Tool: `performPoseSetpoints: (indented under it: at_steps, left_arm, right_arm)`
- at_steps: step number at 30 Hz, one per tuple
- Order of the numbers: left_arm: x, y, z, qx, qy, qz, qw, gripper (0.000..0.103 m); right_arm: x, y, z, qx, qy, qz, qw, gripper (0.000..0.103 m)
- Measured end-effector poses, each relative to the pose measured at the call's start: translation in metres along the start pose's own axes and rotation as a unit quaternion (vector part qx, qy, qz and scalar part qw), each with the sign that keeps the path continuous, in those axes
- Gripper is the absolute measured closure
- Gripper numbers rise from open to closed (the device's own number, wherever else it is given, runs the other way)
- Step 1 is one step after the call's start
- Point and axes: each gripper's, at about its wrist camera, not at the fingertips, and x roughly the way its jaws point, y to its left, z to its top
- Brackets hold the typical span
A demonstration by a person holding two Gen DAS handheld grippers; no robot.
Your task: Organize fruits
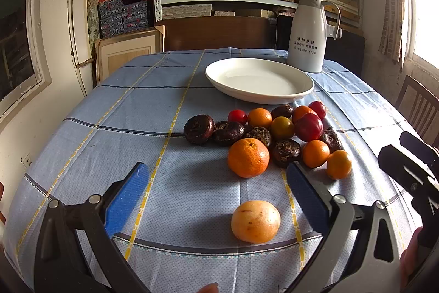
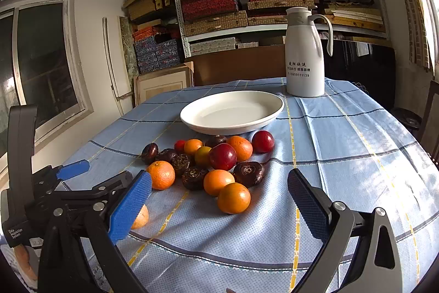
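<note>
Left tool [image 1: 218, 199] gapes wide over a pale orange [image 1: 255, 221]; right tool [image 2: 219, 206] released, empty.

Both the left gripper [image 1: 218, 199] and the right gripper [image 2: 219, 199] were angled downward, jaws spread fully apart, gripping nothing.

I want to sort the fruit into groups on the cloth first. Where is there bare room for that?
The white plate is empty. Bare tablecloth lies left of the fruit pile, and more lies right of it, below the white jug. Only the pale lone fruit sits in the near strip. Between plate and pile it is crowded.
</note>
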Motion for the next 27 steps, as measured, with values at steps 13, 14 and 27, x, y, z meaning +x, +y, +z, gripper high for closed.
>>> performPoseSetpoints:
  at_steps: [13,14,27]
  left_arm:
    - [-0.0001,-0.0003,0.0000,0.000,0.000,0.000,1.0000,0.004]
    - [0.0000,-0.0003,0.0001,0.000,0.000,0.000,1.0000,0.004]
    - [-0.0001,-0.0005,-0.0006,0.001,0.001,0.000,1.0000,0.004]
  right_arm:
    - [0.0048,-0.0041,-0.0012,0.003,0.003,0.001,1.000,0.004]
    - [0.0049,-0.0042,-0.0012,0.003,0.003,0.001,1.000,0.004]
    - [0.0085,-0.0062,-0.0048,0.006,0.007,0.002,1.000,0.004]
